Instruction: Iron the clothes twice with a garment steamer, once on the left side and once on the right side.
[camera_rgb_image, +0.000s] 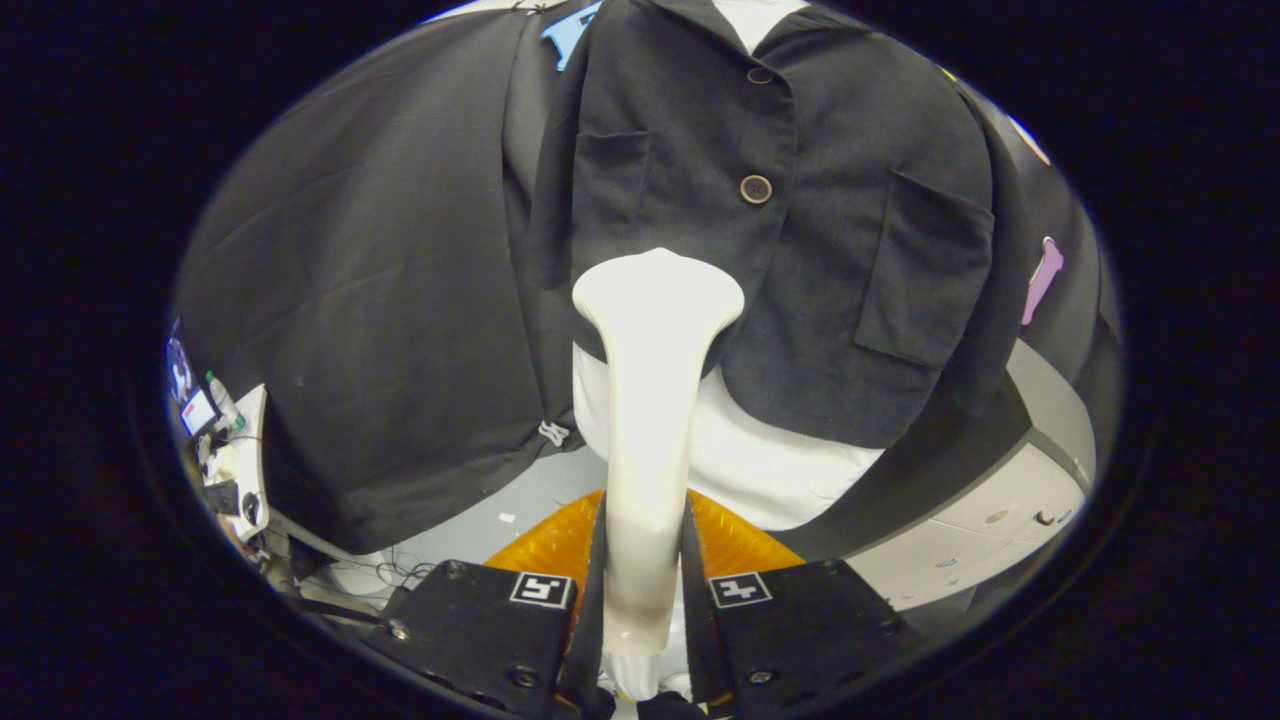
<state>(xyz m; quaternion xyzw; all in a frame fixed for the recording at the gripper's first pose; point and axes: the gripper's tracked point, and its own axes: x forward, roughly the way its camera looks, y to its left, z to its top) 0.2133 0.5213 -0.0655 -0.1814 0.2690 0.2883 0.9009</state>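
Your gripper (645, 600) is clamped on the handle of the garment steamer (648, 420), both fingers pressing its sides. The steamer rises straight ahead from between the fingers, and its flared head sits against the lower front of the dark shirt (760, 200), just left of the button line. Below the shirt's hem you see the white mannequin body (760, 470) that wears it, and an orange base (545, 545) shows just past your fingers. Farther off to the left, a cluttered tabletop (225, 470) carries small devices and cables.
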